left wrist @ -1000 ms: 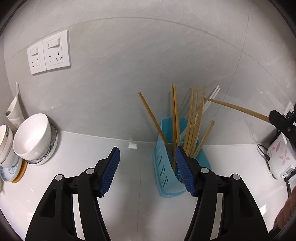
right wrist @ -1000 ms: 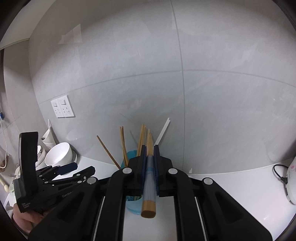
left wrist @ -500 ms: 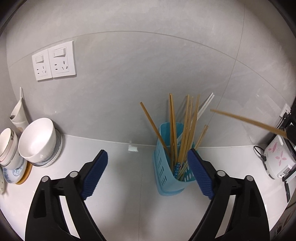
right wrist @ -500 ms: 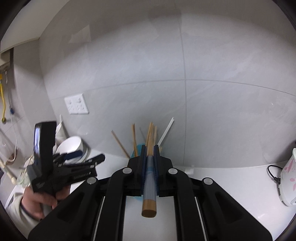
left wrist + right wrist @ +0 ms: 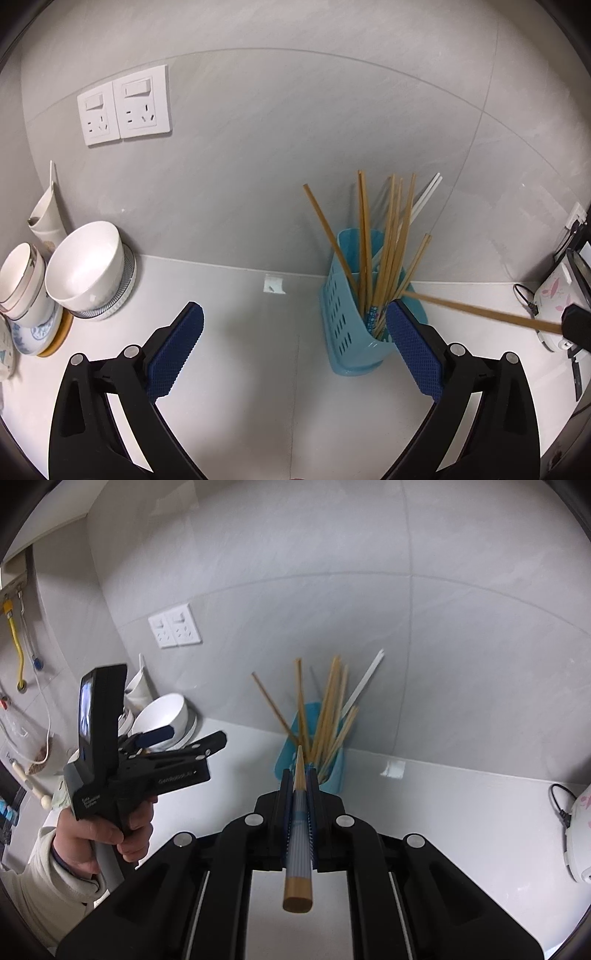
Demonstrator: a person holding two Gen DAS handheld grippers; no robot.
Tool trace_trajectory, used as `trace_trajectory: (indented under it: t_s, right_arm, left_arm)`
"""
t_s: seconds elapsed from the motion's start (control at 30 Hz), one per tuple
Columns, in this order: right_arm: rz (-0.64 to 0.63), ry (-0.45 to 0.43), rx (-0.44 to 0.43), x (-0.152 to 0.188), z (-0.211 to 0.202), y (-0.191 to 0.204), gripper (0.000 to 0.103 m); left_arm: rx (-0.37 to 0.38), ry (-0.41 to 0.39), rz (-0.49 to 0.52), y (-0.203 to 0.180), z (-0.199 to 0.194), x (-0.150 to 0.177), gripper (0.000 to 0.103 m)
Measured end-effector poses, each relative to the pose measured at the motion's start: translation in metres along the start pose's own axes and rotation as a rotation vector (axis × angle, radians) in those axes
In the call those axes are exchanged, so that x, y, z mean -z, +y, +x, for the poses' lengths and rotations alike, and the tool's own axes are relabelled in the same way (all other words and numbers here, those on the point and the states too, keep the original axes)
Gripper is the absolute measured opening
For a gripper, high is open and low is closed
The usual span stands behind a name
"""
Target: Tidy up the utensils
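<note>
A light blue slotted holder [image 5: 343, 314] [image 5: 283, 762] stands on the white worktop against the wall, with several wooden chopsticks [image 5: 384, 236] [image 5: 328, 709] and a white pair upright in it. My left gripper [image 5: 293, 306] [image 5: 197, 736] hovers just left of the holder; its jaws are opening and nothing is between them. My right gripper [image 5: 299, 775] is shut on one wooden chopstick [image 5: 298, 834] [image 5: 480, 312]. The chopstick's thin tip points at the holder's mouth and ends close by its rim, on the right.
White bowls [image 5: 88, 266] and stacked cups [image 5: 22, 280] sit on plates at the left. Double wall sockets [image 5: 125, 105] hang above them. A flowered rice cooker [image 5: 554, 299] [image 5: 580, 834] with a cord stands at the right. A person's hand [image 5: 107, 834] grips the left tool.
My left jaws have spread wide and drawn back a little from the holder. The right gripper has swung, bringing the held chopstick's tip down toward the holder's mouth.
</note>
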State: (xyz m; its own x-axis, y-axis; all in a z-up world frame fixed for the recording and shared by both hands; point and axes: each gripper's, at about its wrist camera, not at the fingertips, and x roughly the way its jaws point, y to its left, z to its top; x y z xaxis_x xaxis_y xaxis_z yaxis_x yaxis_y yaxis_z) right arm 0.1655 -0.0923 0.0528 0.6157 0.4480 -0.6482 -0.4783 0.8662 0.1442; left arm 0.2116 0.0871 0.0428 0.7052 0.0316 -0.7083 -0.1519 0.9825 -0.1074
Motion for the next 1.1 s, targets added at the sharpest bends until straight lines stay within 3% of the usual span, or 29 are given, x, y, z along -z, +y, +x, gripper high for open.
trace_trajectory:
  t_s: [0.53, 0.93, 1.03, 1.1]
  right_arm:
    - [0.012, 0.131, 0.023, -0.009, 0.071, 0.003, 0.007]
    - [0.013, 0.114, 0.037, -0.015, 0.083, 0.008, 0.009]
    - [0.017, 0.090, 0.050, -0.017, 0.074, 0.008, 0.017]
    - [0.028, 0.071, 0.059, -0.018, 0.066, 0.006, 0.031]
  left_arm:
    - [-0.003, 0.031, -0.005, 0.012, 0.009, 0.001, 0.097]
    - [-0.003, 0.044, -0.003, 0.019, 0.012, 0.001, 0.097]
    - [0.002, 0.041, 0.001, 0.019, 0.007, -0.001, 0.097]
    - [0.006, 0.036, 0.003, 0.017, 0.002, -0.001, 0.097]
